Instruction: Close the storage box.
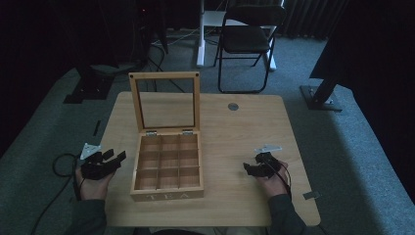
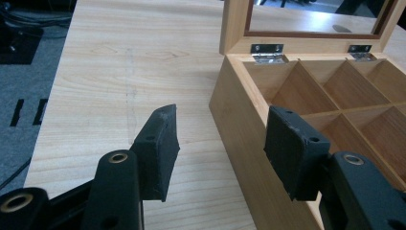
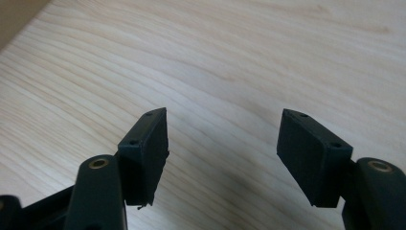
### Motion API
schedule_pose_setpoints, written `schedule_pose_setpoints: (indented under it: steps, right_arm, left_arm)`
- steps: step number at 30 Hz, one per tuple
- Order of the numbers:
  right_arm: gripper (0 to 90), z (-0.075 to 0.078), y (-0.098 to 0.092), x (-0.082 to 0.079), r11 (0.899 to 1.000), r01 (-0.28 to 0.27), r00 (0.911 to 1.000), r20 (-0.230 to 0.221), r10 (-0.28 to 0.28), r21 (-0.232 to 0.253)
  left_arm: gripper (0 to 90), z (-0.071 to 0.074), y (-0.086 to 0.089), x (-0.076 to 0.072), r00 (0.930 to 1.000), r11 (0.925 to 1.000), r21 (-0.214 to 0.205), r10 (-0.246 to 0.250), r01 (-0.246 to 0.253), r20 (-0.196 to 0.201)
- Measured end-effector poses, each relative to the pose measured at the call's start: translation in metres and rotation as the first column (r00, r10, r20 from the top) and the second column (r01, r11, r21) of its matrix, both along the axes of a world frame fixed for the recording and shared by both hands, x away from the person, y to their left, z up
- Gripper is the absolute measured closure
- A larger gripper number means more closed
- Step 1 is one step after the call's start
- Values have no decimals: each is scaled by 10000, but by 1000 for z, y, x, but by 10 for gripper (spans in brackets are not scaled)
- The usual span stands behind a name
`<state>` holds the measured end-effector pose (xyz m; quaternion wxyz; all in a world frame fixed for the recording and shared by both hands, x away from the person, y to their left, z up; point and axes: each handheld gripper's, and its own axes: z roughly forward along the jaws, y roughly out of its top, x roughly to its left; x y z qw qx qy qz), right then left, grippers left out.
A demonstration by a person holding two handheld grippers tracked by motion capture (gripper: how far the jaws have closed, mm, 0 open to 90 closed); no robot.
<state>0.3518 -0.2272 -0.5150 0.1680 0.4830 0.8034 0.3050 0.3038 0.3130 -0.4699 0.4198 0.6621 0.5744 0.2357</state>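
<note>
From the high view, a wooden tea box [image 1: 166, 169] is sitting in the middle of the counter [image 1: 244, 132] with its glass lid [image 1: 164, 101] standing up at 12 o'clock. The left claw [image 1: 111, 159] is waiting at the box's 9 o'clock, and the right claw [image 1: 250, 170] at its 3 o'clock, well apart from it.

In the left gripper view, the left claw [image 2: 221, 151] is gaping wide with nothing in it, and the box wall [image 2: 239, 129] is sitting between the pads.

In the right gripper view, the right claw [image 3: 222, 155] is spreading wide over bare wood, gripping nothing.
</note>
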Motion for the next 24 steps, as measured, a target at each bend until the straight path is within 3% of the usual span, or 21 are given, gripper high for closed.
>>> schedule_pose_setpoints:
  steps: [16, 24]
  right_arm:
    - [375, 31, 23, 9, 9984, -551, 9949, 838, 560, -132]
    - [464, 41, 33, 16, 9978, -625, 9920, 1114, 597, 223]
  left_arm:
    - [462, 8, -3, 9, 9991, 9991, 99, -419, 419, 56]
    - [461, 10, -9, 13, 9985, 9986, 80, -522, 520, 167]
